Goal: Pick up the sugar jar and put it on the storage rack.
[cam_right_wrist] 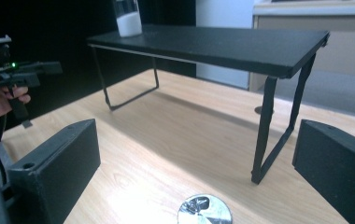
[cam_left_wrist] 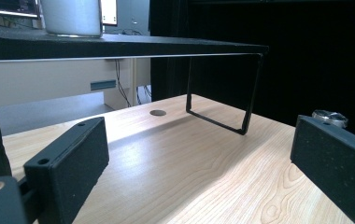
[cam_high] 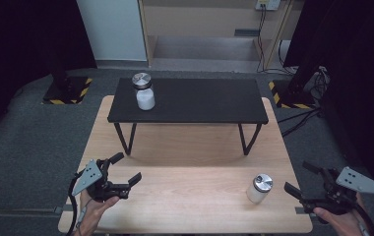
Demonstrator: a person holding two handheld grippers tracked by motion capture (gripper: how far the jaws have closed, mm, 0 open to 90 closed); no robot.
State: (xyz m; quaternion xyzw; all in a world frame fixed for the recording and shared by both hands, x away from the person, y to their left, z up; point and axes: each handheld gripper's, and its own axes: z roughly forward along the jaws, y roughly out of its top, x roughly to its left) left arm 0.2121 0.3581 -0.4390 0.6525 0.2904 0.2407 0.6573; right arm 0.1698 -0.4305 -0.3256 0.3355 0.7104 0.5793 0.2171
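Pale wood grain covers the surface (cam_high: 185, 191), and near its 4 o'clock corner stands a small jar (cam_high: 259, 189) of white contents with a shiny metal lid, upright and touched by nothing. The right tool (cam_high: 307, 181) hovers at the surface's 3 o'clock edge, just beside that jar, held in a hand (cam_high: 340, 222) that enters from the bottom; its jaws stand wide apart and empty. In the right gripper view the jar's lid (cam_right_wrist: 205, 210) shows low down at 6 o'clock, between the two black jaws but apart from both. The left tool (cam_high: 126, 169) hangs over the surface near 8 o'clock, well apart from the jar, gripped by the other hand (cam_high: 95, 209); its jaws are also spread open with nothing between them. In the left gripper view the jar's lid (cam_left_wrist: 330, 117) peeks over the right-hand jaw. Across the far half of the surface, toward 12 o'clock, stands a low black shelf (cam_high: 190, 101) on thin metal legs. A second jar (cam_high: 143, 91) of the same kind sits upright on the shelf, near its 10 o'clock corner. Grey carpet (cam_high: 37, 137) surrounds the surface.
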